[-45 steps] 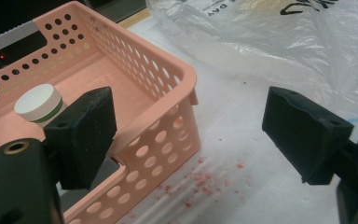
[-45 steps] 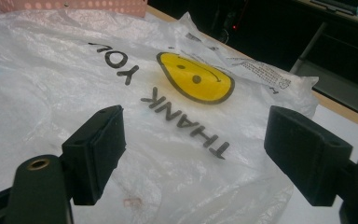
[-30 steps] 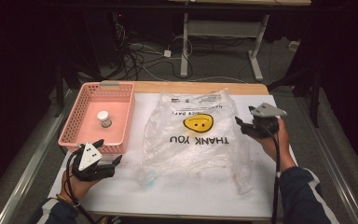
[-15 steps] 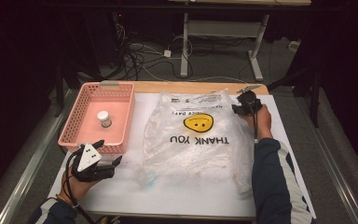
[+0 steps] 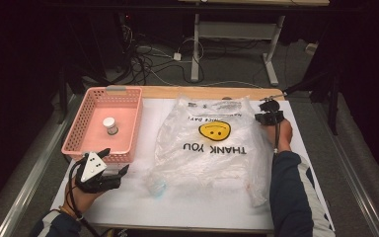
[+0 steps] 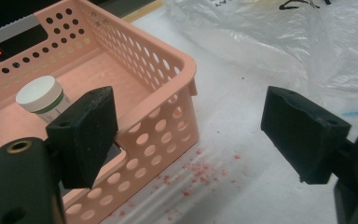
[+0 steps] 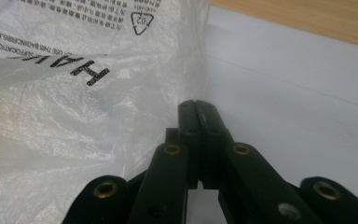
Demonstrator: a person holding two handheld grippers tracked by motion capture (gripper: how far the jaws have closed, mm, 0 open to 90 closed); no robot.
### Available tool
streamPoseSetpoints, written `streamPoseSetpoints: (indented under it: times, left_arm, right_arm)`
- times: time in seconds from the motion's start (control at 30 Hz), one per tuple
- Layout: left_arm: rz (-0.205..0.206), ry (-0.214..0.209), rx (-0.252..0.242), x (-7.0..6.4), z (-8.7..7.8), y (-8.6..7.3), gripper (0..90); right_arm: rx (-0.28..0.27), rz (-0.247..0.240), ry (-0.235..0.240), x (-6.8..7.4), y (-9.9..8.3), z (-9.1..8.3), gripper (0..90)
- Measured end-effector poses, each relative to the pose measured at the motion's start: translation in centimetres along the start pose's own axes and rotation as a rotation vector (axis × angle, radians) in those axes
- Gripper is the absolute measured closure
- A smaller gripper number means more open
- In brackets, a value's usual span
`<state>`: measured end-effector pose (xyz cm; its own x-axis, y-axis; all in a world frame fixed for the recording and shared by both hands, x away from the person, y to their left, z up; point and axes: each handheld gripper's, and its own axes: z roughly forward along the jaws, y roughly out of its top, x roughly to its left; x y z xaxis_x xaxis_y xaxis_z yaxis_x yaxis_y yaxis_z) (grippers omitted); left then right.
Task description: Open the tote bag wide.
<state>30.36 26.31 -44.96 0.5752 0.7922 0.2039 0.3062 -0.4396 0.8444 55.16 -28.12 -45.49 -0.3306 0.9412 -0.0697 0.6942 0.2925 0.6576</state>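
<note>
At far right, my right gripper (image 5: 267,117) has moved in to the bag's (image 5: 212,148) edge, jaws closed, maybe pinching plastic. Left gripper (image 5: 109,170) stays open, near the basket (image 5: 79,133).

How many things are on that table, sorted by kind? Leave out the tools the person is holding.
Plastic bag: 1
Pink basket: 1
White-capped jar, inside the basket: 1
Total: 3
</note>
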Motion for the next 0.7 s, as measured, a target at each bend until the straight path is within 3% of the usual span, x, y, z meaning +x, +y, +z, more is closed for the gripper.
streamPoseSetpoints:
  times: [0.03, 0.1, 0.2, 0.27, 0.33, 0.57, 0.7]
  left_arm:
    - [-0.002, 0.0, -0.001, 0.0, 0.0, 0.0, 18.1]
    - [-0.001, 0.003, -0.003, 0.0, -0.1, 0.0, 18.1]
    - [-0.002, 0.005, -0.007, 0.0, -0.3, 0.0, 18.1]
    - [0.0, 0.009, -0.004, -0.1, -0.3, 0.1, 18.1]
    - [0.002, 0.012, -0.004, -0.1, -0.3, 0.1, 18.1]
    - [0.006, 0.018, -0.008, -0.2, -0.5, 0.2, 18.1]
    - [0.013, 0.017, -0.006, -0.3, -0.5, 0.3, 18.1]
  right_arm:
    - [-0.005, -0.007, -0.01, -0.2, -0.3, -0.4, 90.0]
    - [0.017, -0.012, 0.015, -0.5, -1.0, -1.0, 90.0]
    - [0.024, -0.065, -0.005, -0.6, -2.5, -2.2, 90.0]
    - [0.037, -0.061, 0.023, -0.7, -3.5, -3.1, 90.0]
    - [0.041, -0.073, 0.037, -0.6, -4.7, -4.3, 90.0]
    - [0.024, -0.136, 0.018, 0.0, -8.2, -7.6, 90.0]
    - [0.026, -0.168, 0.051, 0.8, -9.9, -9.4, 90.0]
